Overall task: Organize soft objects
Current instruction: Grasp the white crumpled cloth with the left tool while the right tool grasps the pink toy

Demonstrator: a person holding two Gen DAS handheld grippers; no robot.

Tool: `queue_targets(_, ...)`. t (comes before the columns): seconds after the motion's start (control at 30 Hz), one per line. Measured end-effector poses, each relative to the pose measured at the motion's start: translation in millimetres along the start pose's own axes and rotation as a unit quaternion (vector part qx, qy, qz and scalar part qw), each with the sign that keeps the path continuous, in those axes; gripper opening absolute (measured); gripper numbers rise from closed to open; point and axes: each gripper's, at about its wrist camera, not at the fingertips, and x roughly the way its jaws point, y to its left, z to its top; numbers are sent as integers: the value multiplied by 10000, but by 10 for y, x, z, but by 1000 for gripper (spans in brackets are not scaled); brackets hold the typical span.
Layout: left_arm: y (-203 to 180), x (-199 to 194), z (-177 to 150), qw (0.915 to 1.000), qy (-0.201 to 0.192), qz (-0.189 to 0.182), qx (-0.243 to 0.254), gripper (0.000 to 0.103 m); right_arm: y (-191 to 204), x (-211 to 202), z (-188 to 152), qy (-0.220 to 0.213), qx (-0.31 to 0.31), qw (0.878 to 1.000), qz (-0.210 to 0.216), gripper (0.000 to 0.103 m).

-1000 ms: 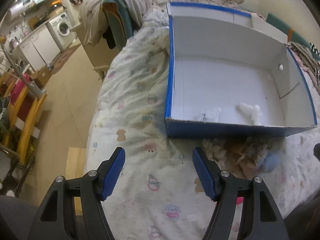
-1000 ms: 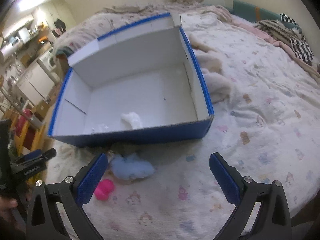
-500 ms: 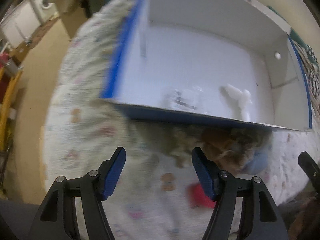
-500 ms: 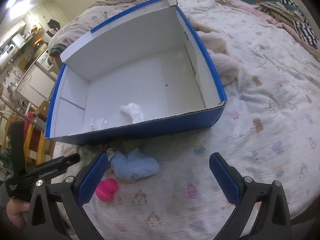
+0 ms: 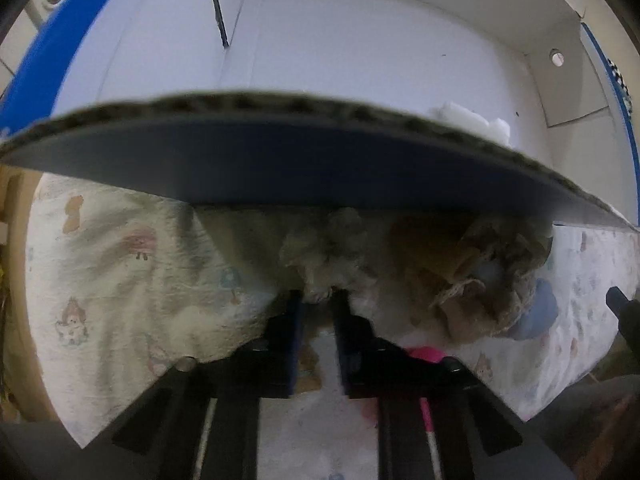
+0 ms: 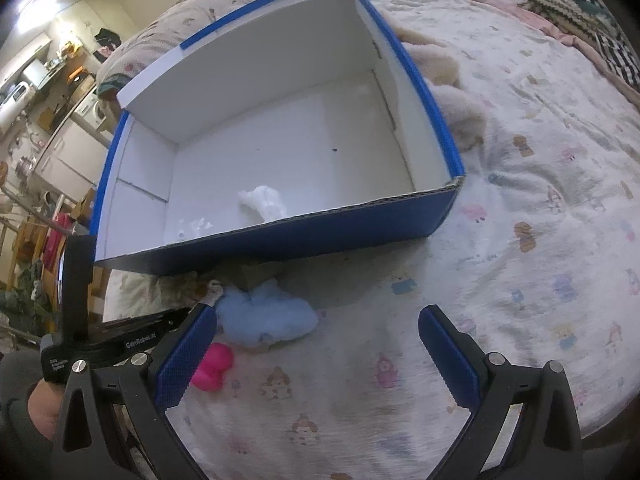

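Note:
A blue cardboard box point(image 5: 320, 160) with a white inside stands on the bed; its near wall point(image 6: 320, 236) faces me. A white soft lump point(image 6: 264, 200) lies inside it. In front of the box lie a beige fluffy toy point(image 5: 332, 248), a brown lacy cloth bundle point(image 5: 480, 272), a light blue soft piece point(image 6: 268, 312) and a pink toy point(image 6: 212, 366). My left gripper point(image 5: 318, 300) points steeply down with its jaws closing, and the lower tuft of the beige fluffy toy is pinched between them. My right gripper point(image 6: 316, 344) hangs open over the sheet, just right of the blue piece.
The patterned bedsheet point(image 6: 520, 240) spreads wide to the right of the box. A beige fleece point(image 6: 452, 92) lies against the box's right wall. The bed edge drops to the floor at the left point(image 5: 16, 280). Striped cloth point(image 6: 580, 20) lies far back right.
My left gripper has dropped toward the pile in front of the box and its jaws have gone from wide apart to nearly together on the beige tuft. The right gripper sank a little.

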Motion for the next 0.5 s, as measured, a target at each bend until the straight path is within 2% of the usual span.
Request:
queue_targets(0.13,45,-138,-50,9999,-155,-61,26,8,47,-1,-28,64,-120,9998,135,103)
queue_targets(0.27,144,-315,-145,9995,-281,-128,-46,8,126,44,-104,311,-244,9985,373,103)
queue_targets(0.37,216,-451,-239,9992,-397,-70,0,8,291,116,-162,506,-575,9962,413,103)
queue_targets(0.5,299,-630,-351,9980,-620,40,85,8,514,322,-262,1063,-877,9876,746,102)
